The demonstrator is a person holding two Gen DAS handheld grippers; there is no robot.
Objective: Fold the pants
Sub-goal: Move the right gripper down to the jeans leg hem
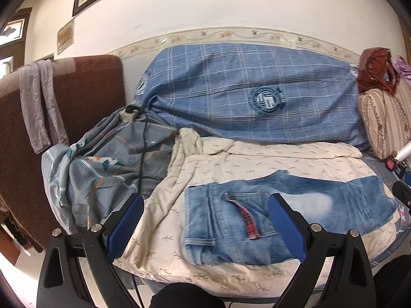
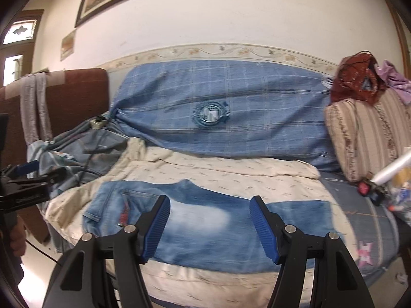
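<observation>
Currently: jeans (image 1: 269,218), folded, lying flat on a cream quilt (image 1: 257,159) on the bed. Left hand-held gripper (image 1: 205,205) and right hand-held gripper (image 2: 209,205) both hover above the jeans, jaws apart, nothing held.

Soft daylight, strong fisheye warp

Light enters from the glazed wooden door (image 2: 18,48) at nine o'clock, leaving the cream plastered wall (image 1: 231,2) evenly bright; the right wrist view is motion-smeared, the left sharper, both bowed and vignetted black at the corners.
</observation>
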